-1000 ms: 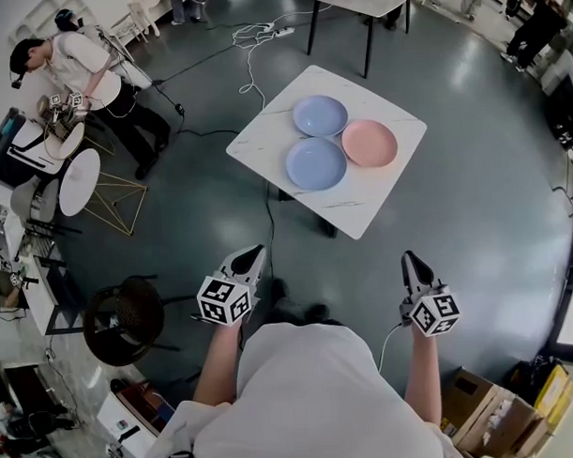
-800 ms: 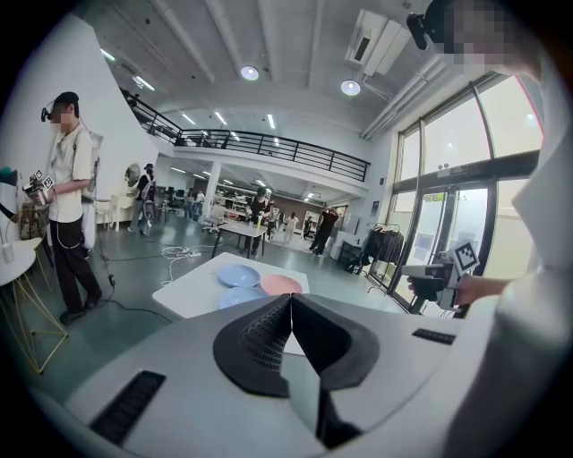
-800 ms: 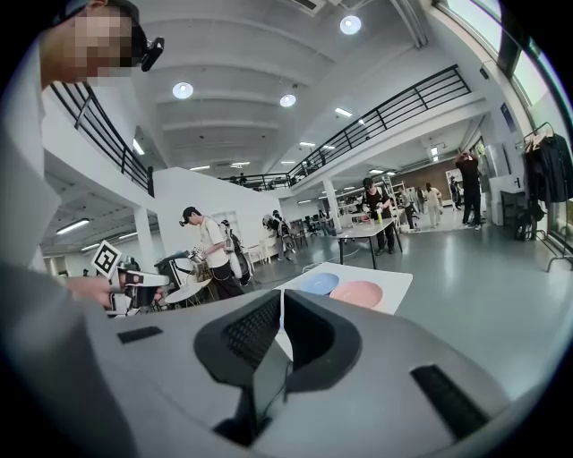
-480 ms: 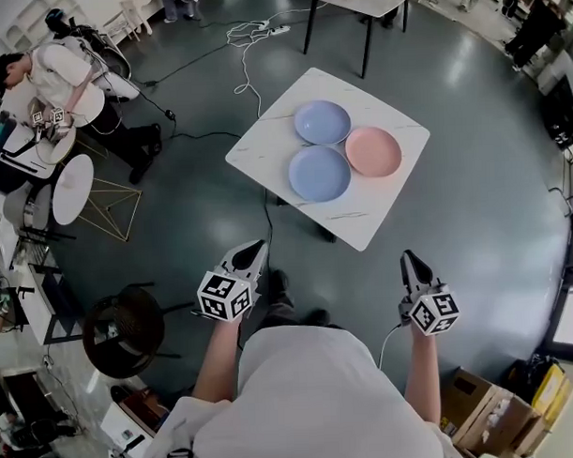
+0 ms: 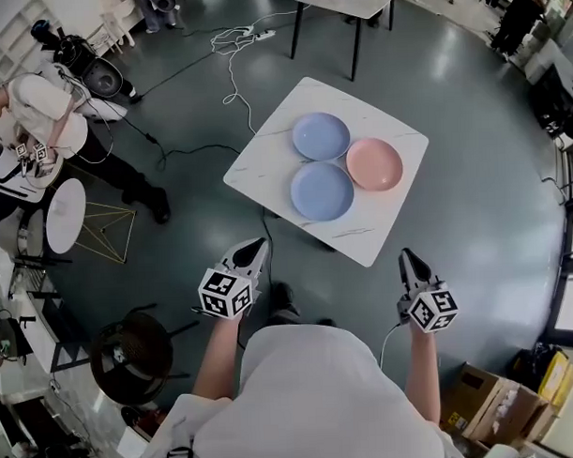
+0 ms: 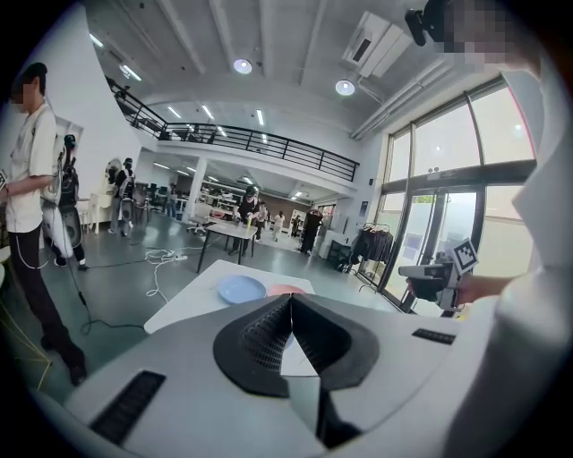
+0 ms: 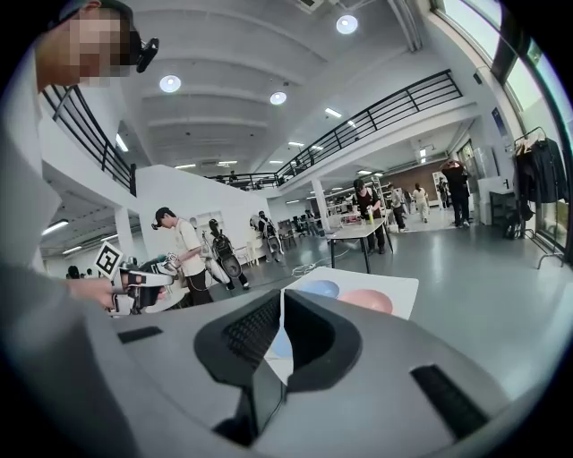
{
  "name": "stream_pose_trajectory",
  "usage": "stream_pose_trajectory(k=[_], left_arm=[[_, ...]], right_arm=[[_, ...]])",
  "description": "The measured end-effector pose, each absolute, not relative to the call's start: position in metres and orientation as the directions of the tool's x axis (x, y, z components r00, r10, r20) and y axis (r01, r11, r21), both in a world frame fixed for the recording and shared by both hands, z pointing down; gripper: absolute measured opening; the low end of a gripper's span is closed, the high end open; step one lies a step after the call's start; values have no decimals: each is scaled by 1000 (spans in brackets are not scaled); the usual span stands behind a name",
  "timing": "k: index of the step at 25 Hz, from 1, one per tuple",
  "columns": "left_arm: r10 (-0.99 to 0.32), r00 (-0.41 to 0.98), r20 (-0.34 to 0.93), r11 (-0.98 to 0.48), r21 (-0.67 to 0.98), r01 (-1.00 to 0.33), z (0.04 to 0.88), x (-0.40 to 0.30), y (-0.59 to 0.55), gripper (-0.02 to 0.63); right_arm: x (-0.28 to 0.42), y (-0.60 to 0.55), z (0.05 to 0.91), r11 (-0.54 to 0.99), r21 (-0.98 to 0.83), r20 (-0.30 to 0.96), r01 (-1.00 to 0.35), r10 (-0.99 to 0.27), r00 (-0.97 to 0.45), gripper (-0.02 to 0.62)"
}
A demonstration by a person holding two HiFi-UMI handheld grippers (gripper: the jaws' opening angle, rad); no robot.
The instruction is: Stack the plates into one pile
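A white square table (image 5: 265, 144) stands ahead of me on the grey floor. On it lie two blue plates, one far (image 5: 321, 136) and one near (image 5: 321, 190), and a pink plate (image 5: 373, 164) to their right, all flat and touching side by side. My left gripper (image 5: 259, 245) and right gripper (image 5: 405, 257) hang short of the table, both shut and empty. In the left gripper view a blue plate (image 6: 242, 289) and the pink plate (image 6: 285, 290) show beyond the shut jaws. In the right gripper view the far blue plate (image 7: 319, 289) and the pink plate (image 7: 365, 301) lie ahead.
A cable (image 5: 232, 80) trails over the floor left of the table. A dark table (image 5: 340, 4) stands farther back. A person (image 5: 53, 114) stands at the left near a small round table (image 5: 62, 201). A black stool (image 5: 131, 356) is at my lower left, cardboard boxes (image 5: 490, 409) at lower right.
The table with its plates has come nearer in the head view as I walk toward it. Both grippers keep their pose, shut. The person at the left has shifted along the edge.
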State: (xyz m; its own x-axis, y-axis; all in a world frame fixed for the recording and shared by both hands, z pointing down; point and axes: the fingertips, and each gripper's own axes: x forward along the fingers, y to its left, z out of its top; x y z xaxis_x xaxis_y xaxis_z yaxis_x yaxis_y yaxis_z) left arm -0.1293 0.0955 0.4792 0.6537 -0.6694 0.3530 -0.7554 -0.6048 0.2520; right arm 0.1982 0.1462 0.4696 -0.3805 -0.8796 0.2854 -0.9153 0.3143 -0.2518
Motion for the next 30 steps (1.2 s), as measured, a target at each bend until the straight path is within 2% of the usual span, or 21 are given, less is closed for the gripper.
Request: stream_pose_trajectory(k=[17,30], left_arm=[[-590,736,332,-690,268,-673,481,-173,10,14],[-542,768,340,-720,284,-634,496,-196,-10,14]], right_arm=[[141,92,468,219,-229,310,-948,-907,-284,29],[112,74,472,182,-227,326,-957,-912,-250,29]])
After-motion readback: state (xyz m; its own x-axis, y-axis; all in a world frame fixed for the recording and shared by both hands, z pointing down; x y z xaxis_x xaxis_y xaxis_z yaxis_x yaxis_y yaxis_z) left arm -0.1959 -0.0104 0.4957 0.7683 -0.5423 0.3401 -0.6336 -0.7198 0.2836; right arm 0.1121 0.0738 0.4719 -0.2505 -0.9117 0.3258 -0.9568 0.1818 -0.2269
